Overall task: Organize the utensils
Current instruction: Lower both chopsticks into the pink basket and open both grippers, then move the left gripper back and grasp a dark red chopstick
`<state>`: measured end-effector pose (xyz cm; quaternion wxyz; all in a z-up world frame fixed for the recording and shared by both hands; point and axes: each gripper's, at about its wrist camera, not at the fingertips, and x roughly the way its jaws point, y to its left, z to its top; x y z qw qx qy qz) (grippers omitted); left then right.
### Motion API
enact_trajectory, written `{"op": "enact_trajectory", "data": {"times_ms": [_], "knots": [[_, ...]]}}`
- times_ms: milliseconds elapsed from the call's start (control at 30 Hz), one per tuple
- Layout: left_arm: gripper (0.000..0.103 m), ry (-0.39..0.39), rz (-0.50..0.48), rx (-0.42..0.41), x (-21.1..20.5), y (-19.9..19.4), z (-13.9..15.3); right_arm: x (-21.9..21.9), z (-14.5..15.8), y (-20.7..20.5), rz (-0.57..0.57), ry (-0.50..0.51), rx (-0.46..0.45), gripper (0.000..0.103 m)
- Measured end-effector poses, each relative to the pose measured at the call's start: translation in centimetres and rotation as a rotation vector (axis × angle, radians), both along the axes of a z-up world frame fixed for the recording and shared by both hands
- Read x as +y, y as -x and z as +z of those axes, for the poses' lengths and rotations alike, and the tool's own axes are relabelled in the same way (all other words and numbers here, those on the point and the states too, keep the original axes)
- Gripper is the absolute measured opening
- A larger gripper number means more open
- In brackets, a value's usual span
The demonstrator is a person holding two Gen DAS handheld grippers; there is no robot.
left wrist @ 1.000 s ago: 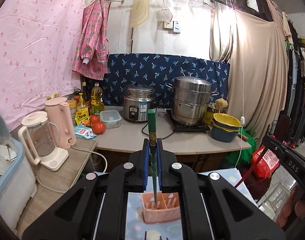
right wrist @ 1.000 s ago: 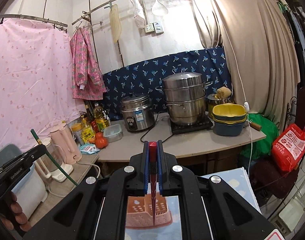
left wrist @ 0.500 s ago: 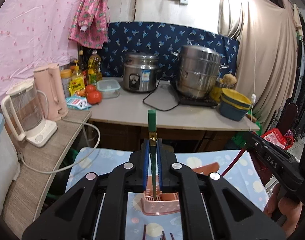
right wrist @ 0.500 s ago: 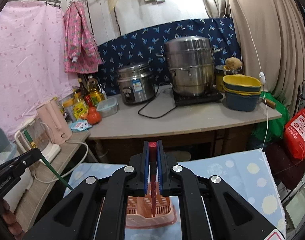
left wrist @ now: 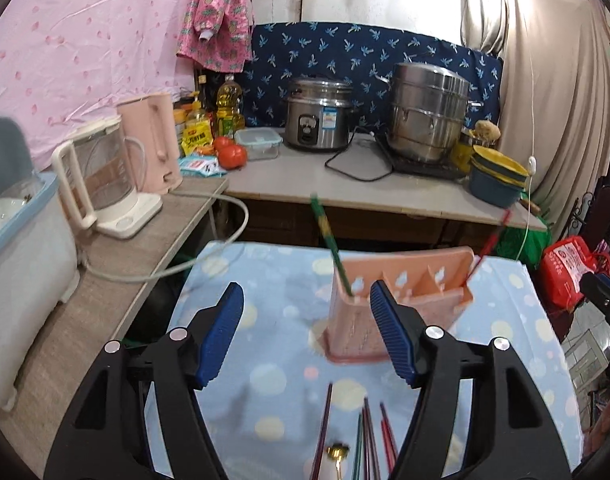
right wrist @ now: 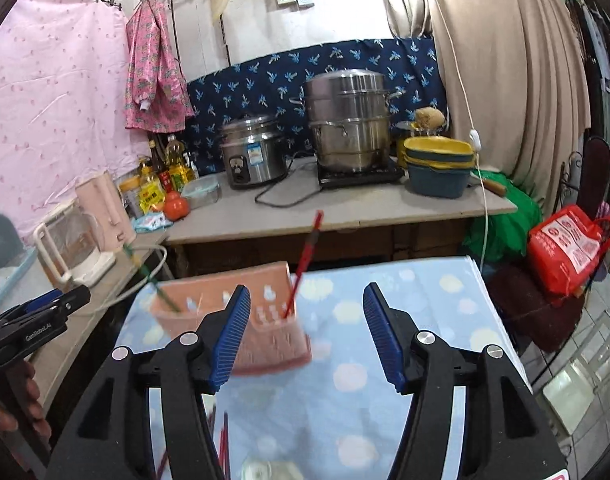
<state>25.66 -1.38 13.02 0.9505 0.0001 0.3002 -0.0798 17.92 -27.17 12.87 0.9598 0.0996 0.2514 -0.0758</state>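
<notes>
Left gripper [left wrist: 307,334] and right gripper [right wrist: 307,336] gape wide, empty; 2 chopsticks stand in the holder [left wrist: 417,280].

Black gripper [left wrist: 307,332] frames, ribbed blue fingers [left wrist: 221,332], silver screws.

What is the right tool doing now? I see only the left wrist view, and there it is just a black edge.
Observer: The right tool is open, with nothing between its pads.
Operator: Does the red chopstick touch it?
Observer: No. The red chopstick leans in the right end of the pink holder, apart from both pads.
Operator: How does my own tool look from there?
Observer: A hand grips the handle of the left tool, at the left of the holder.
</notes>
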Motion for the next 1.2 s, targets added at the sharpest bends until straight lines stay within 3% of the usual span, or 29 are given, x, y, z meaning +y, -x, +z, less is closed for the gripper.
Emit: {"op": "enact_trajectory", "data": {"times_ms": [400, 600, 867, 1067, 1200], "knots": [[0.063, -0.042, -0.028, 0.213, 2.2, 9.5, -9.3, 1.8, -7.6, 10.5, 0.011, -0.052, 0.188, 0.057], [0.063, -0.062, -0.036, 0.307, 3.0, 12.6, -13.5, 3.3, -10.9, 13.1, 0.029, -0.076, 0.264, 0.057], [0.062, -0.072, -0.054, 0.355, 3.0, 14.3, -16.6, 5.5, -13.8, 14.0, 0.071, -0.086, 0.325, 0.057], [0.051, -0.059, -0.059, 0.385, 2.7, 13.5, -17.9, 6.8, -14.4, 13.4, 0.108, -0.089, 0.345, 0.057], [0.032, -0.049, -0.072, 0.407, 2.6, 12.9, -18.5, 7.2, -14.7, 12.8, 0.124, -0.099, 0.354, 0.057]]}}
